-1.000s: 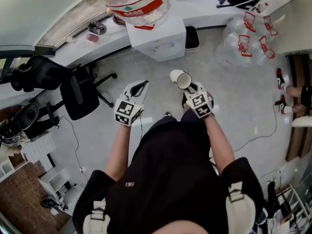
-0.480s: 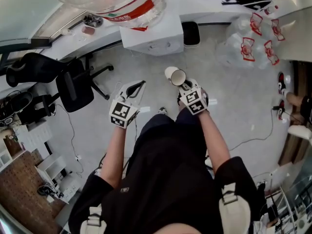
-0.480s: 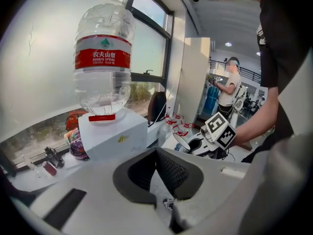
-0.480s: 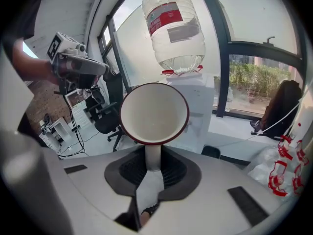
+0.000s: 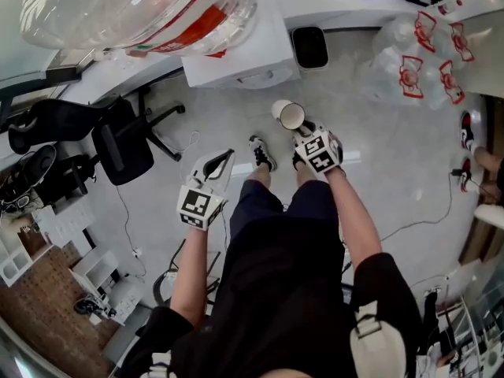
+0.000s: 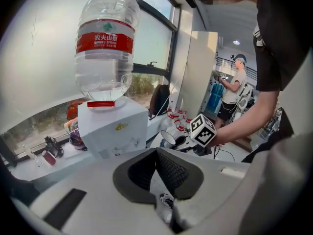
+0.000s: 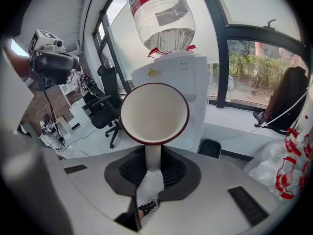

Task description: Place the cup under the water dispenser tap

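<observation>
A white cup [image 5: 291,116] with a dark red rim hangs over the floor in front of the white water dispenser [image 5: 240,61], which carries a big clear bottle [image 5: 142,6]. My right gripper [image 5: 302,131] is shut on the cup's handle. In the right gripper view the cup [image 7: 154,113] shows its empty mouth, the handle pinched in my right gripper [image 7: 153,163], with the dispenser [image 7: 188,82] just behind. My left gripper [image 5: 228,154] is shut and empty, lower and to the left. The left gripper view shows my left gripper [image 6: 156,152], the dispenser [image 6: 112,129] and the cup [image 6: 168,137].
A black office chair [image 5: 122,144] stands left of the dispenser. A black bin [image 5: 309,46] sits at its right. Clear bags with red marks [image 5: 425,61] lie at the far right. White shelves [image 5: 90,270] are at lower left. Another person [image 6: 234,89] stands in the background.
Both hands have sunk, the left one lower in the head view. The cup stays in the right gripper. The bottle looms larger and the person's shoes have come into view.
</observation>
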Demonstrator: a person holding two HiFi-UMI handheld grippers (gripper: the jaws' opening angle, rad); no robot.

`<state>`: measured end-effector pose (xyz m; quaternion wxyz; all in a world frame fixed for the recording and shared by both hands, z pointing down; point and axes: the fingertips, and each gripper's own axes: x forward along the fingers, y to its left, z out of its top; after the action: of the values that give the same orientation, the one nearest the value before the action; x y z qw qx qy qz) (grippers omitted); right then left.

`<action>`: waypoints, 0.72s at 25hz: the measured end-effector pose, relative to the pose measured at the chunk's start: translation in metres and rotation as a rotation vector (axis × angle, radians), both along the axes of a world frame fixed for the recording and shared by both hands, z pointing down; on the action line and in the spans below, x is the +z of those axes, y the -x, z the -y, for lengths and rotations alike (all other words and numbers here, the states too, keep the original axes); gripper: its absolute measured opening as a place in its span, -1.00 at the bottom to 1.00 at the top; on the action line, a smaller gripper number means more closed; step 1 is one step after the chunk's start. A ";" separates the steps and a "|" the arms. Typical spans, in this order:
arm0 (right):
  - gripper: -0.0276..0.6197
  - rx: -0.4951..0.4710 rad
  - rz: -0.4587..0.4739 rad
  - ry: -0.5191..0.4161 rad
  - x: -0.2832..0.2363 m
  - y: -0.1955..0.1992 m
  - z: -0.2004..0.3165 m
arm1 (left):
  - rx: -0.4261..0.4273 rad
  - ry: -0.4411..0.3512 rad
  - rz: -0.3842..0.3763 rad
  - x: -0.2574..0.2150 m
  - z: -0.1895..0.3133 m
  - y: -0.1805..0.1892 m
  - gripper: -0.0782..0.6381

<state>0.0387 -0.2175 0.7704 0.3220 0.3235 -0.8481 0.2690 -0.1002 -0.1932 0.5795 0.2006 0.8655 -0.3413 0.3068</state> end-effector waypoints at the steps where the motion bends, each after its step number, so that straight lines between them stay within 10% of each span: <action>1: -0.79 -0.001 -0.007 0.006 0.008 0.000 0.003 | 0.004 0.005 -0.002 0.003 0.003 -0.001 -0.78; 18: -0.79 0.114 -0.088 0.112 0.126 0.007 0.044 | 0.110 0.058 0.011 0.084 0.022 -0.023 -0.78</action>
<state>0.0314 -0.2612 0.8960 0.3605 0.3642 -0.7971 0.3195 -0.0774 -0.2148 0.6633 0.2067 0.8751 -0.2851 0.3321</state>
